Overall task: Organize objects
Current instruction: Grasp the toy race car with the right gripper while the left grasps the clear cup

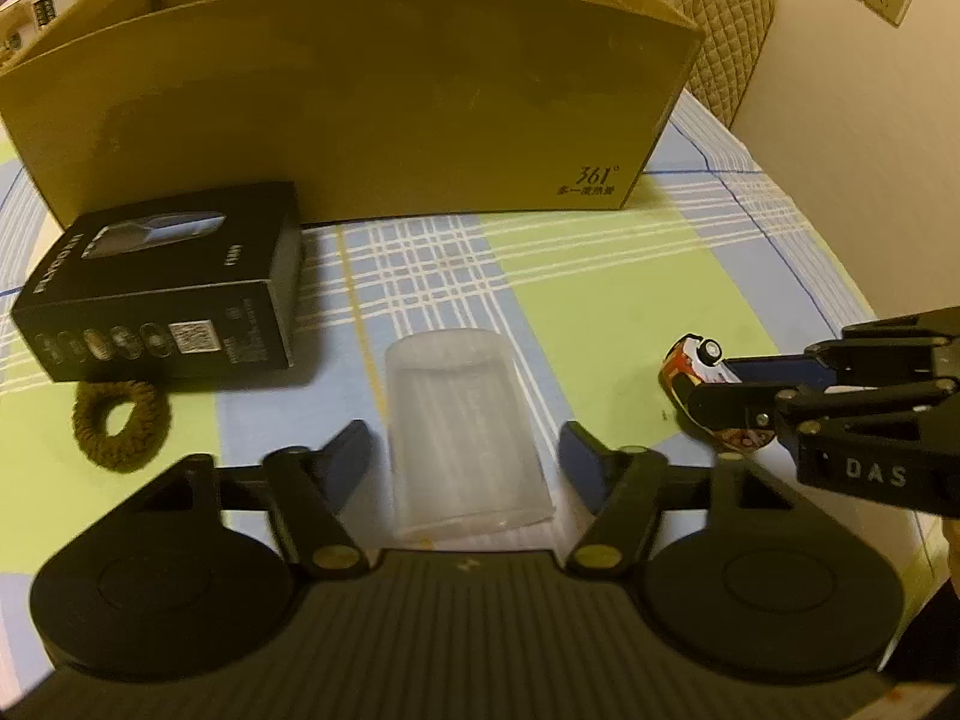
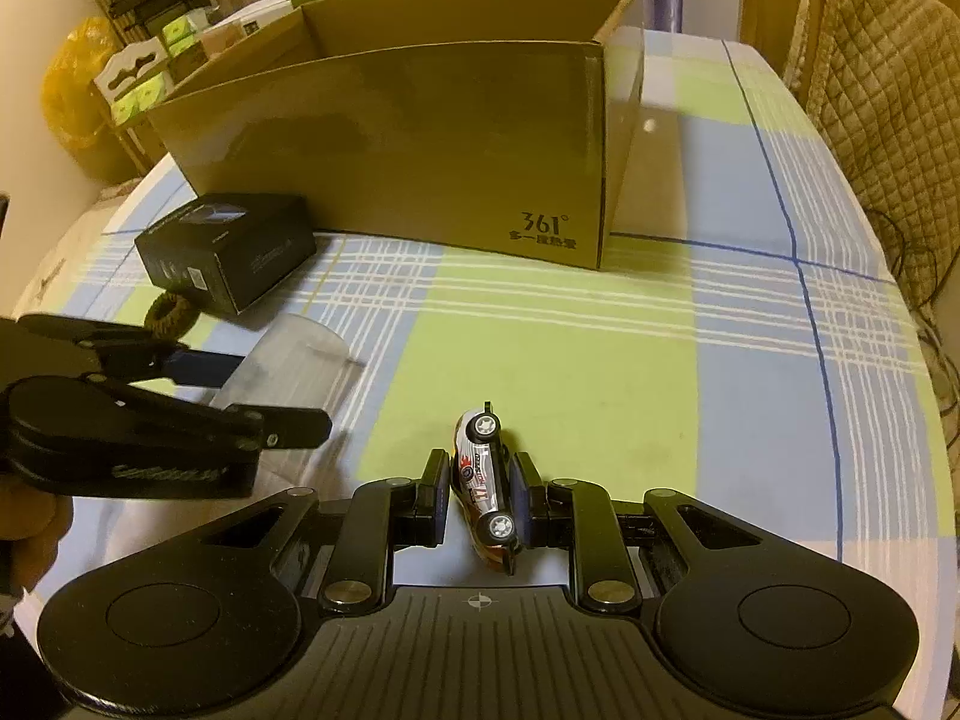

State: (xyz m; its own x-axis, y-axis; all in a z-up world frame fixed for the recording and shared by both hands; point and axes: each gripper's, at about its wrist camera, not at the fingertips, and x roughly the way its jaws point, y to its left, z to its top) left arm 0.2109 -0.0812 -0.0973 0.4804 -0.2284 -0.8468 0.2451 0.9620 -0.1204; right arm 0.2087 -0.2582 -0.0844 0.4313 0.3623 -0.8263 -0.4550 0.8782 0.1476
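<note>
two grippers, right gripper (image 2: 480,495) jaws clamped on toy car (image 2: 485,480), left gripper (image 1: 465,456) jaws apart around clear cup (image 1: 462,432)

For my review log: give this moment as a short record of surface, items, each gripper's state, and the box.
surface: checked cloth
box: cardboard, open top, at back
left gripper: open, astride clear cup
right gripper: shut on toy car
loose items: black carton, hair tie, in front of box
</note>
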